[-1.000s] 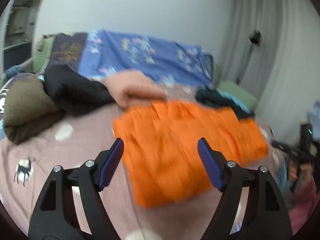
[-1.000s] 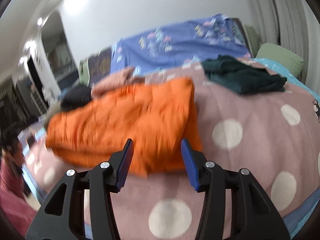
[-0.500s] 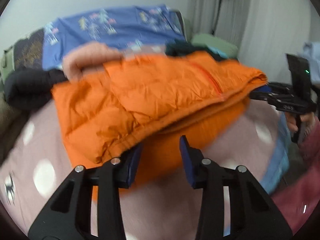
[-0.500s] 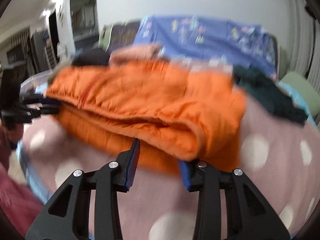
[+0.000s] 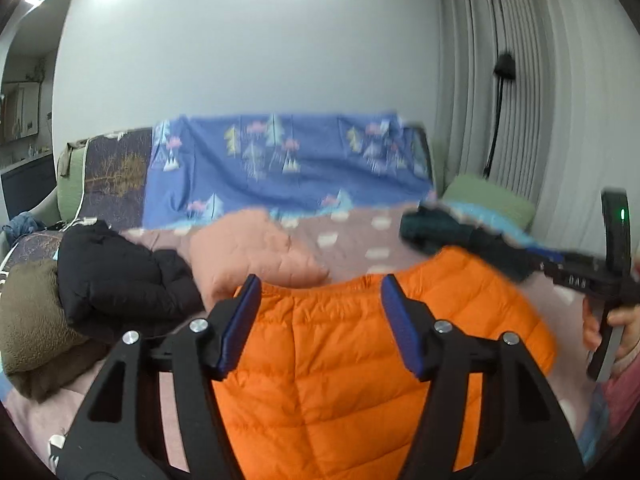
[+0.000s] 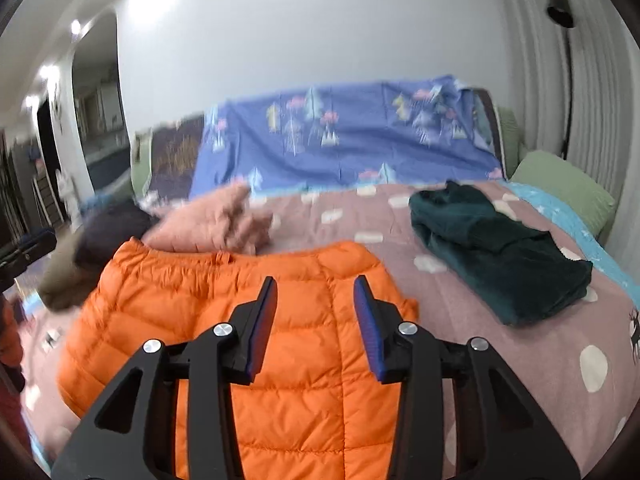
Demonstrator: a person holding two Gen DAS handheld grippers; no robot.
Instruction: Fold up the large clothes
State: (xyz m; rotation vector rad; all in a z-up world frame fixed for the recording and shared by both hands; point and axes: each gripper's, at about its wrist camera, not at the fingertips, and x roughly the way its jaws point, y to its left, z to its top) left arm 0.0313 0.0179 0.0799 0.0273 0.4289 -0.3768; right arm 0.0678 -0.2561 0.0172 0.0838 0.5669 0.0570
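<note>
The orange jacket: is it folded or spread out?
Folded. The orange jacket lies on the bed as a compact block, no sleeves sticking out.

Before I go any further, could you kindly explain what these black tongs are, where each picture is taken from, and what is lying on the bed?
A person holds a two-finger gripper in each hand, each carrying a camera looking along its fingers. One picture comes from the left gripper, the other from the right gripper. Both are open and hold nothing; their jaws have just been opening. Below them a folded orange jacket lies on the pink spotted bedspread. Also there: a folded dark green garment, a pink jacket, a black jacket and a brown fleece.
</note>
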